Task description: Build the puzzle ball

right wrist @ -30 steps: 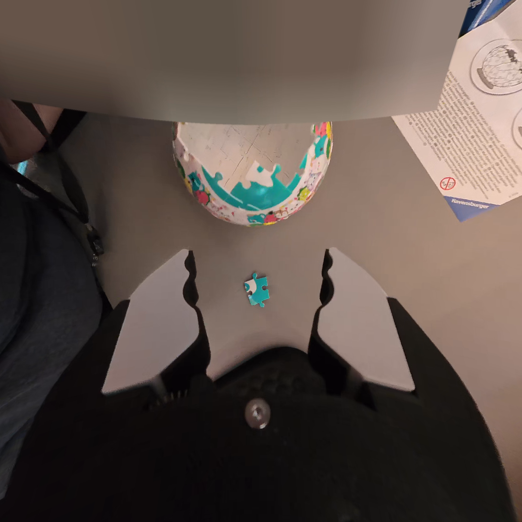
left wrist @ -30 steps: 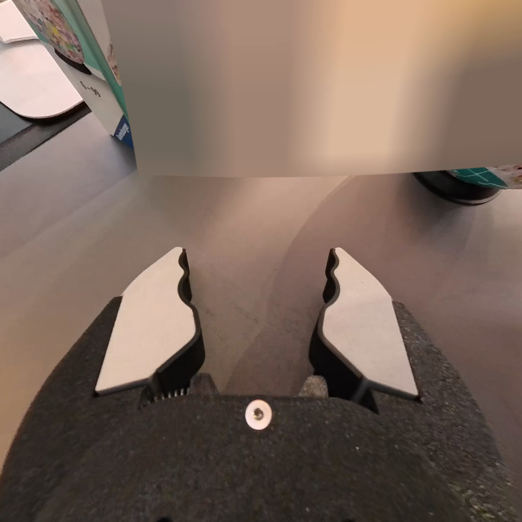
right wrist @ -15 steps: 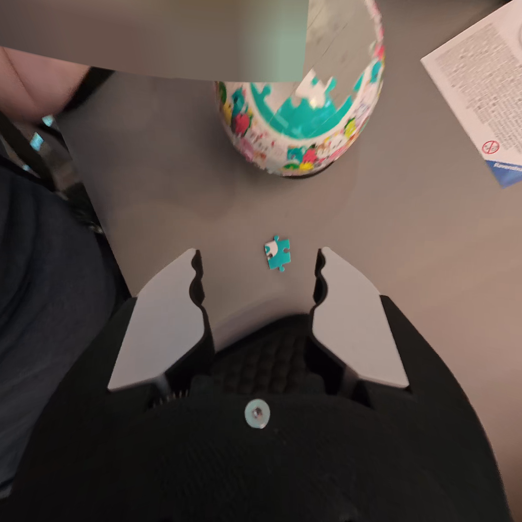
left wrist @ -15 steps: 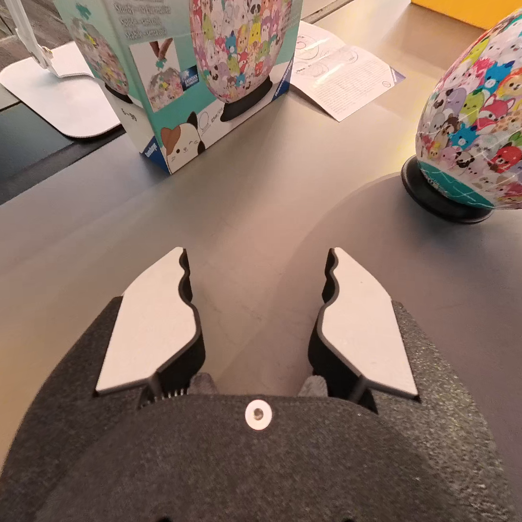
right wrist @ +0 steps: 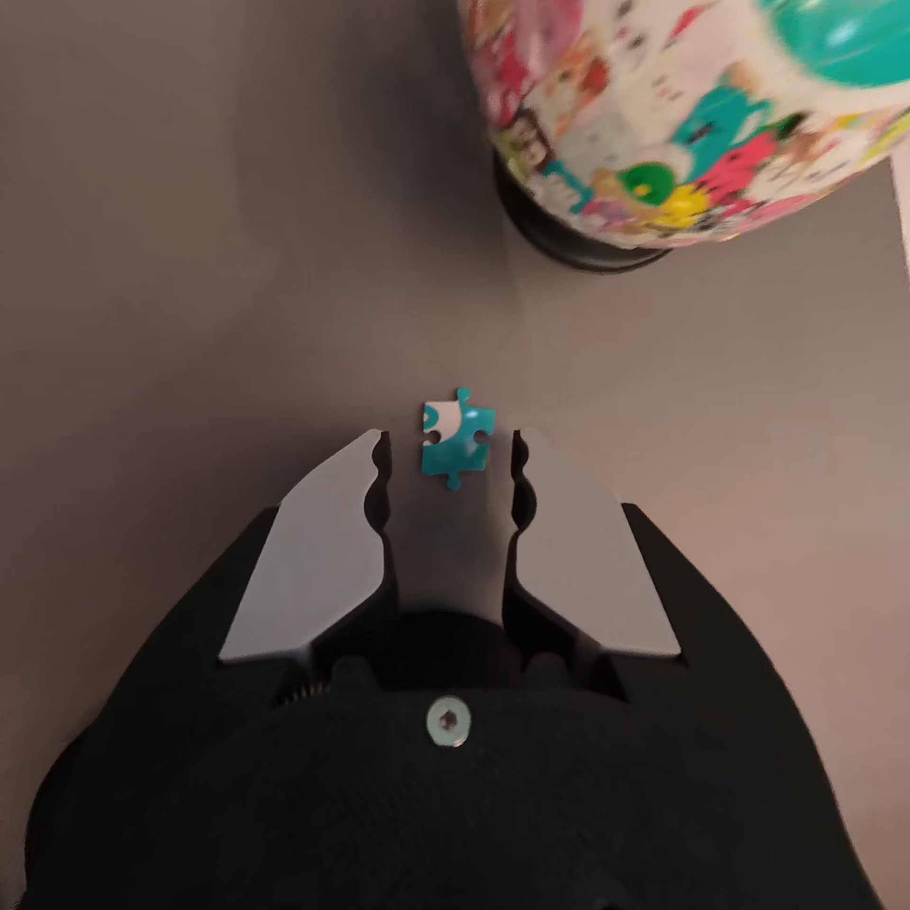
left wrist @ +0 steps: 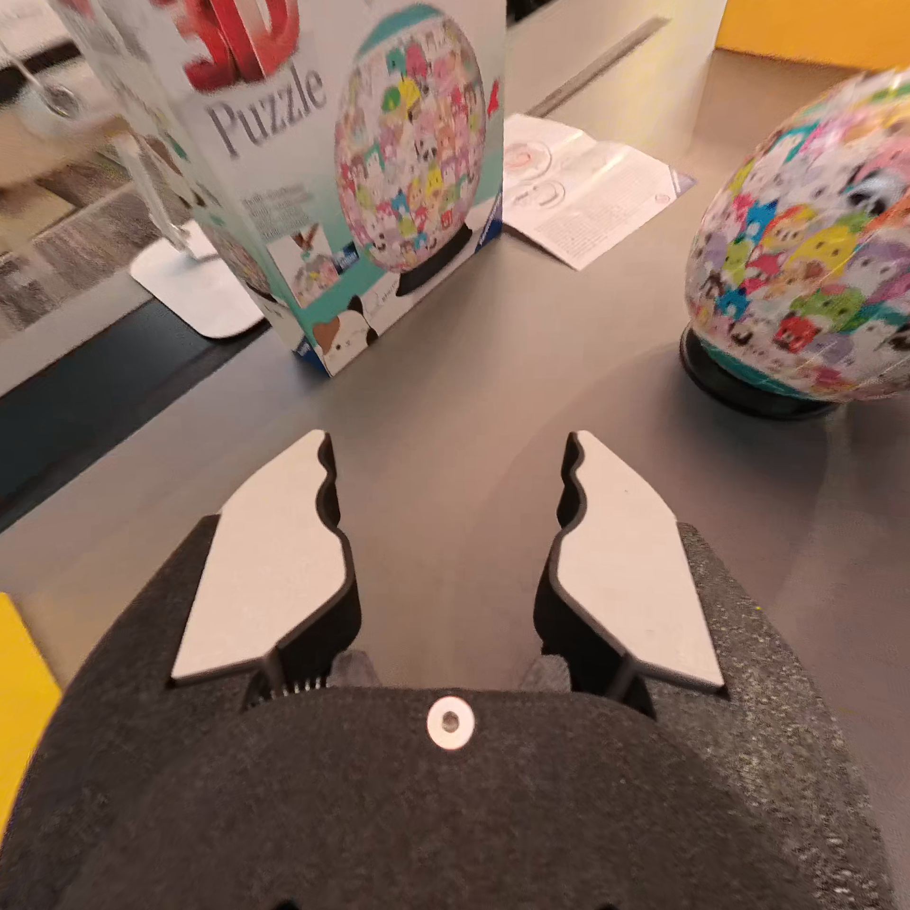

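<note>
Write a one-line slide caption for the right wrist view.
Open right tool flanks a loose teal puzzle piece on the grey table, near the puzzle ball.

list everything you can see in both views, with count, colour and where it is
puzzle ball: 1, multicoloured, on a black stand at the table's right side
black stand: 1, black, under the ball
loose puzzle piece: 1, teal and white, flat on the table just ahead of the right tongs' tips
puzzle box: 1, teal and white, upright at the far left
instruction leaflet: 1, white, flat beyond the box
white base plate: 1, white, left of the box
table: 1, grey
left tongs: 1, black with pale fingers, open and empty
right tongs: 1, same colours, open around the piece
</note>
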The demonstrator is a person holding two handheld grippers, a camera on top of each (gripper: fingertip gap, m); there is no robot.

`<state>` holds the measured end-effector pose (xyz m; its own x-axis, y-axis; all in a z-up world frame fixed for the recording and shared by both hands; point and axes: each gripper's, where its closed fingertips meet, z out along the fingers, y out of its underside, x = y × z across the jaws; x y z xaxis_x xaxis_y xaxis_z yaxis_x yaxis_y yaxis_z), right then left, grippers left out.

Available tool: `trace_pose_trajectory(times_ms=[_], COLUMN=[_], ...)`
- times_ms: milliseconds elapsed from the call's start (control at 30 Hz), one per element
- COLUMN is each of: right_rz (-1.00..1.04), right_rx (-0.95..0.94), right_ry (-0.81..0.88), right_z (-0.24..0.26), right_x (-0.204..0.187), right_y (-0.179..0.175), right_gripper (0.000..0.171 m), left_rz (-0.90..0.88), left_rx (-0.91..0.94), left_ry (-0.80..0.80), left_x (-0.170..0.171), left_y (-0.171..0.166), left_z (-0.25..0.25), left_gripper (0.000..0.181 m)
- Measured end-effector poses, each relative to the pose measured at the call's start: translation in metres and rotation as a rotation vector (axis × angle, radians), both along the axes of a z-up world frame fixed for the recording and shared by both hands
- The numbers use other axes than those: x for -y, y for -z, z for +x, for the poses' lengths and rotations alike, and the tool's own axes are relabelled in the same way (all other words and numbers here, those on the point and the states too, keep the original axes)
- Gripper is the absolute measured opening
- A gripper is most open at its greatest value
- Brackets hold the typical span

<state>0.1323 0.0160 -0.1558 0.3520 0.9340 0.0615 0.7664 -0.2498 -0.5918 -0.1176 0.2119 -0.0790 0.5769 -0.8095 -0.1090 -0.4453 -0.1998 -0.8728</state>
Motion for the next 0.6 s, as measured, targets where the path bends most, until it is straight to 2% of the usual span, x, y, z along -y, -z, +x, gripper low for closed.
trace_pose_trajectory(times_ms=[100,167,300,433,600], right_rz=[0.037,-0.058,-0.109,-0.262,-0.725], right_rx=[0.022,-0.006,-0.075,-0.239,-0.62], right_ry=[0.038,0.058,0.075,0.119,0.028], right_z=[0.003,0.001,0.003,0.0,-0.019], right_x=[0.0,0.009,0.009,0.015,0.056], right_y=[0.003,0.005,0.004,-0.015,-0.09], right_gripper=[0.045,0.029,0.027,0.028,0.027], left_rz=[0.036,0.061,0.088,0.115,0.149], left_rx=[0.083,0.114,0.137,0.094,-0.031], left_ry=[-0.041,-0.057,-0.036,0.054,0.271], left_x=[0.02,0.042,0.099,0.168,0.244], left_y=[-0.032,-0.05,-0.071,-0.061,-0.027], left_z=[-0.004,-0.006,0.002,0.032,0.09], left_gripper=[0.086,0.083,0.083,0.076,0.057])
